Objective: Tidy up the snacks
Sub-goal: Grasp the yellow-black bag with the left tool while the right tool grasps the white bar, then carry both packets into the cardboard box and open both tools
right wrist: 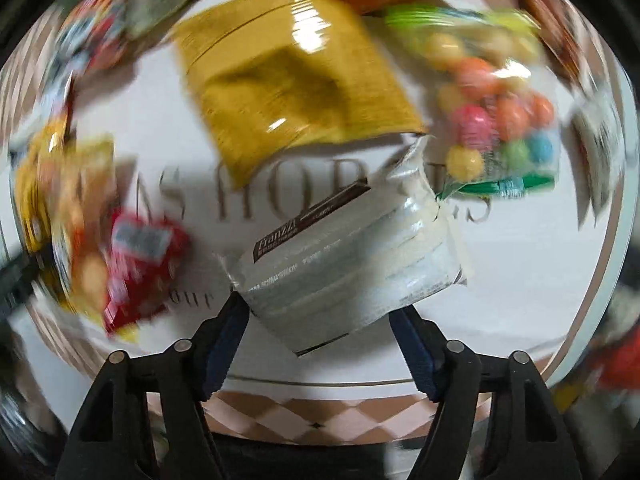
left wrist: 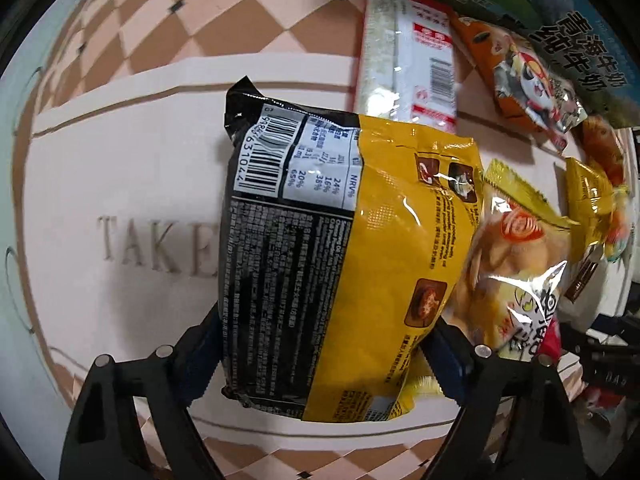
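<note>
Left hand-held gripper (left wrist: 324, 354): we see its jaws wrapped around the near end of the yellow-and-black noodle packet (left wrist: 340, 248), pads on both sides, holding it.
Noodle packet: it lies barcode side up over the white surface (left wrist: 120, 184), just right of the printed letters.
Right hand-held gripper (right wrist: 320, 320): we see its jaws set against both sides of the white wafer pack (right wrist: 352, 256), gripping it; the view is blurred.
Wafer pack: tilted, above the lettered surface, near centre.
Far right: a bag of coloured candy balls (right wrist: 500, 128).
Far centre: a mustard-yellow pouch (right wrist: 296, 76).
Left: a red packet (right wrist: 140, 264).
</note>
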